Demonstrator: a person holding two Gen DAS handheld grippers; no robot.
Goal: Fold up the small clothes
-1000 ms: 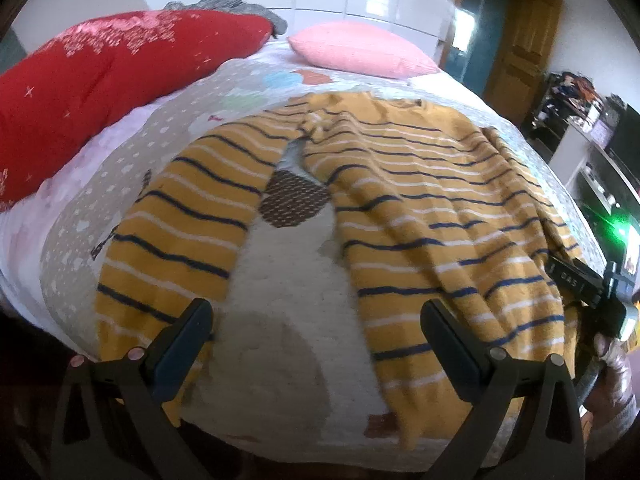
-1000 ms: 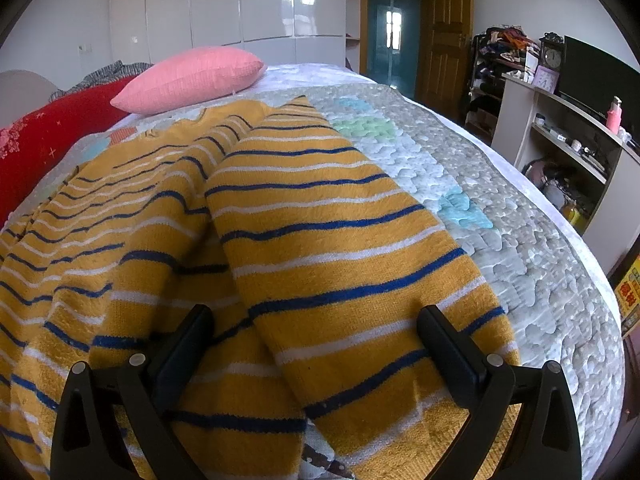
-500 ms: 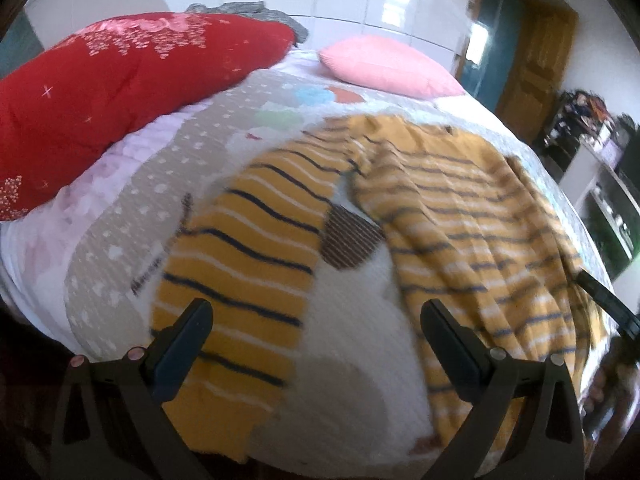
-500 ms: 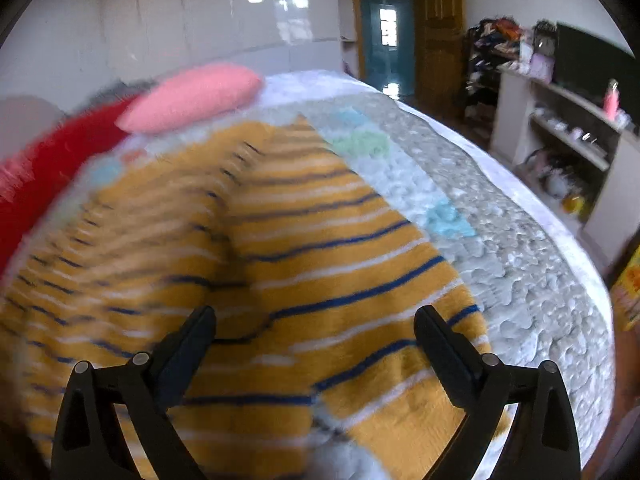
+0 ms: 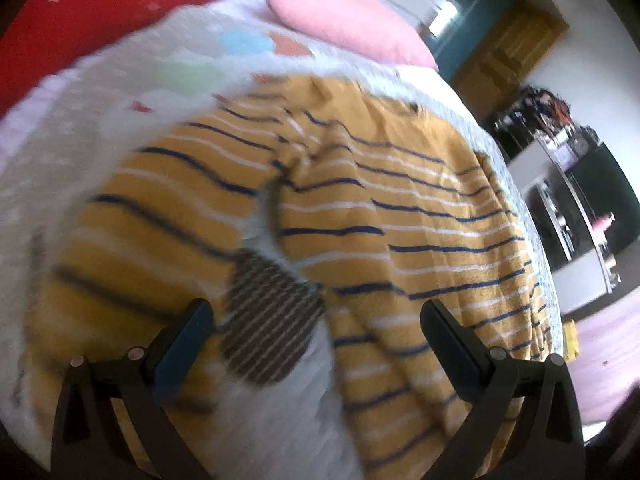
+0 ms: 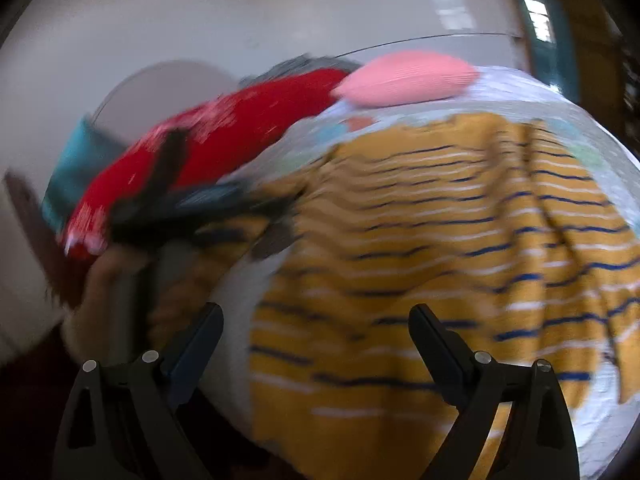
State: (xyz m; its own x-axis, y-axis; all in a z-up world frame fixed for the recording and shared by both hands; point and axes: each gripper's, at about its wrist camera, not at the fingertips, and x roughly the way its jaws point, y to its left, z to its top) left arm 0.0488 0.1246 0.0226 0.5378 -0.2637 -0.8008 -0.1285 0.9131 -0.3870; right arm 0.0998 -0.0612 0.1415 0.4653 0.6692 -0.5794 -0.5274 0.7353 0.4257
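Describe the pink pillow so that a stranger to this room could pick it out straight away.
Start from the bed with its pale patterned quilt, where a yellow striped sweater lies spread out. Look past the sweater's neck towards the head of the bed: the pink pillow lies there. Beside it is a much larger red cushion with white speckles; the pillow is small, plain and pale pink.

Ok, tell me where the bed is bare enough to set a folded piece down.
Free: the quilt between the red cushion and the sweater's sleeve, and the strip below the pink pillow, above the collar. The small gap between sleeve and body is too narrow. The yellow striped sweater crowds the middle and right side.
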